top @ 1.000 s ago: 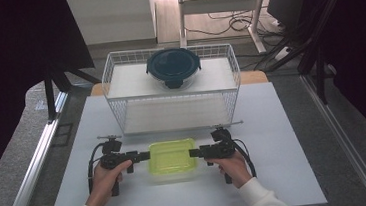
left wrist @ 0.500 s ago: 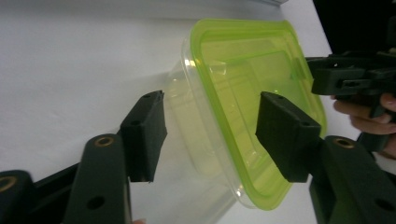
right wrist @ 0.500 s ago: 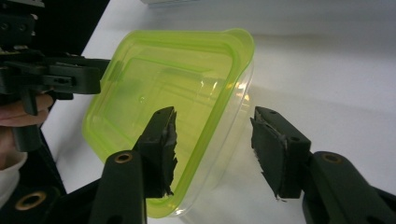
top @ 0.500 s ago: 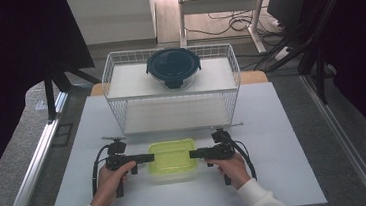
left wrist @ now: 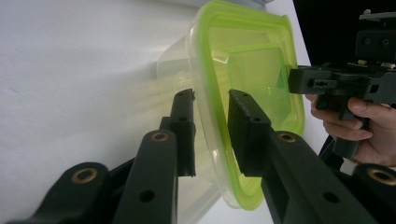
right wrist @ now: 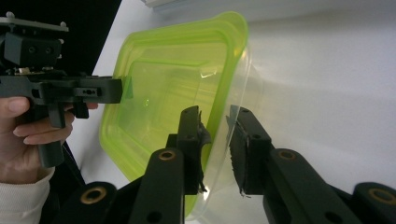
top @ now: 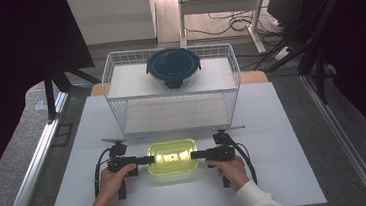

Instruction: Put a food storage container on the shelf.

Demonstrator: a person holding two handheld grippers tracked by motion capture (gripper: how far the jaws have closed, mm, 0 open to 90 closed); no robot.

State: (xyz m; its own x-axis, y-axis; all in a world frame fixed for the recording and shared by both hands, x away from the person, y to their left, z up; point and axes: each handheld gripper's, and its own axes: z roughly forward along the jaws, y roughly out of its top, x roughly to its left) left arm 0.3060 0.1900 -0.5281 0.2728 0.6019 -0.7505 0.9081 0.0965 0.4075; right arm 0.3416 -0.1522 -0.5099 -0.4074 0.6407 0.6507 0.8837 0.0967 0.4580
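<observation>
Box: yellow-green lidded container sat near table front edge, contents unclear.
L claw: left gripper jaws just closed onto its left rim.
R claw: right gripper jaws just closed onto right rim.
Basket: wire basket behind held round dark container.

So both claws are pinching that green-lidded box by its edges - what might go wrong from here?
The left gripper and right gripper, whose jaws have just been closing, each pinch only the thin lid rim of the container. The lid might pop off, dropping the clear tub. If one hand rises faster, the box could tilt and slip. The wire basket stands just behind, so a careless lift might bump it.
</observation>
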